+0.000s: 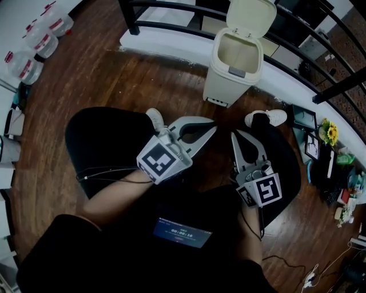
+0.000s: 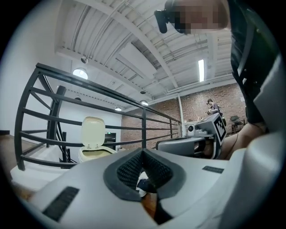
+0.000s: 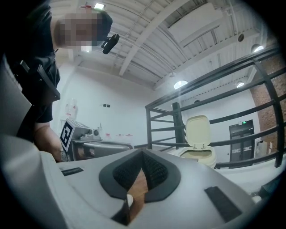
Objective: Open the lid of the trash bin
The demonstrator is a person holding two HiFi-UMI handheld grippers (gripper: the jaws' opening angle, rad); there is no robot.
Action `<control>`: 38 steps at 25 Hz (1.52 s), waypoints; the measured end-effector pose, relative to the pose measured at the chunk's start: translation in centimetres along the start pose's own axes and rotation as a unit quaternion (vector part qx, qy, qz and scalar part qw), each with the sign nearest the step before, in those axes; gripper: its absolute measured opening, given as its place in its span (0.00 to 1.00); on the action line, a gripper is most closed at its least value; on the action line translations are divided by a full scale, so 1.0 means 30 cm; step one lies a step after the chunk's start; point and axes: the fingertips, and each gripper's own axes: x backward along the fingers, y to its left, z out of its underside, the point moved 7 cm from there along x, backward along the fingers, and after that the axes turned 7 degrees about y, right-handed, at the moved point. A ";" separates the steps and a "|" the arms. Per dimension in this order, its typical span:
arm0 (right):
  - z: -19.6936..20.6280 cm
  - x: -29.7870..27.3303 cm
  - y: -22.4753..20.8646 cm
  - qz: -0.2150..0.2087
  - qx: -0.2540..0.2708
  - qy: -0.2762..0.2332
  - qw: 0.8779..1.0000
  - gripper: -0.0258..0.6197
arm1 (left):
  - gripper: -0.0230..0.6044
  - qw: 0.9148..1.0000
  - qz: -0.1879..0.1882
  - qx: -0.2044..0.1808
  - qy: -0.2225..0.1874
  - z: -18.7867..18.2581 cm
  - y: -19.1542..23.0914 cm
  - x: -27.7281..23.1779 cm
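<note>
Lid (image 1: pixel 250 16) stands open, and we judge a nudge from our closed, empty left gripper (image 1: pixel 212 128) or right gripper (image 1: pixel 234 136) could drop it.

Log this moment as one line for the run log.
state: lid of trash bin open, upright | left claw: shut, empty, apart from bin | right claw: shut, empty, apart from bin

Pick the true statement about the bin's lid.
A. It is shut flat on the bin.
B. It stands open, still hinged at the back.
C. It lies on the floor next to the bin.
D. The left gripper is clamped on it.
B: the lid stands upright behind the open mouth of the bin, with the inside of the bin showing.
</note>
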 end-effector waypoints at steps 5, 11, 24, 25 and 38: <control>-0.004 -0.009 0.021 -0.004 -0.001 -0.004 1.000 0.07 | 0.06 1.000 0.006 0.002 -0.009 -0.003 -0.002 0.013; -0.012 0.001 0.028 0.003 0.002 -0.004 1.000 0.07 | 0.06 1.000 0.014 0.005 -0.014 -0.009 -0.010 0.021; -0.018 -0.006 0.042 -0.007 -0.002 -0.008 1.000 0.07 | 0.06 1.000 0.014 -0.004 -0.018 -0.002 -0.016 0.013; -0.012 -0.005 0.040 -0.005 0.000 -0.004 1.000 0.07 | 0.06 1.000 0.013 -0.005 -0.017 0.001 -0.015 0.014; 0.002 -0.013 0.052 -0.013 -0.004 -0.003 1.000 0.07 | 0.06 1.000 0.011 -0.008 -0.013 0.014 -0.018 0.017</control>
